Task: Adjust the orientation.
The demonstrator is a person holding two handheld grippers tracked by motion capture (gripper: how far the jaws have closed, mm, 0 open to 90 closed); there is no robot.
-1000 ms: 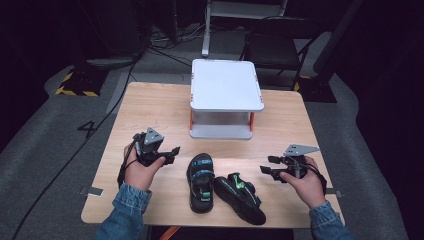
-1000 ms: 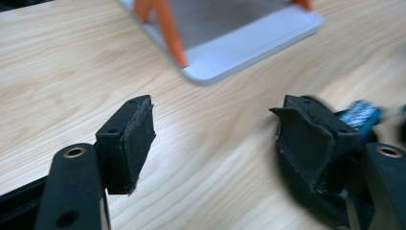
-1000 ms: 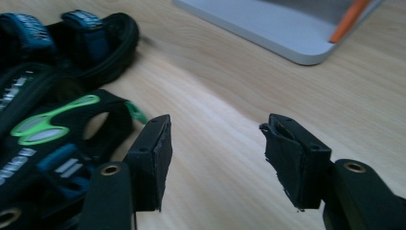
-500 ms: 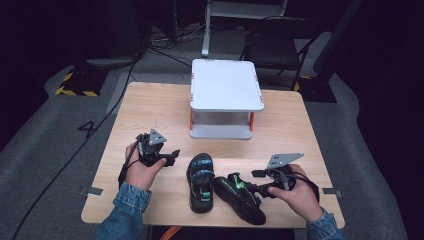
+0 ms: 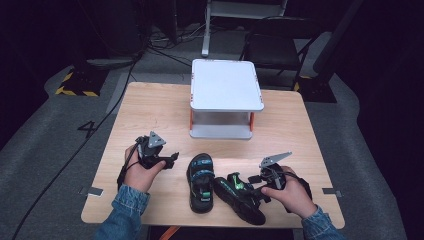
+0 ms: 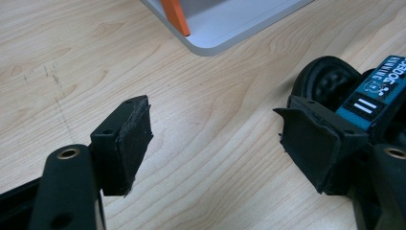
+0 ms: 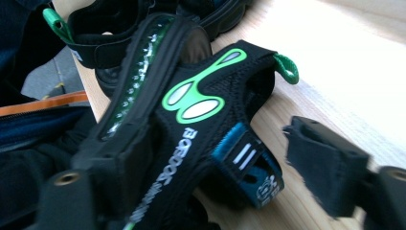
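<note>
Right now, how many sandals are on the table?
2. One sandal lies near the table's front edge, pointing at the white stand; the other sandal lies tilted beside it, at the right claw.

The person's forearms, in blue denim sleeves, come in from the bottom of the high view. The left hand [image 5: 142, 170] grips the left claw [image 5: 172, 159] low over the tabletop [image 5: 160, 115], pointing toward the middle; its jaws stand wide apart with only bare wood between them. The right hand [image 5: 292, 192] holds the right claw [image 5: 256, 186] pointing leftward. Its jaws have just been opening and now stand wide, a black-and-green sandal [image 7: 191, 105] between them, one jaw against its side.
</note>
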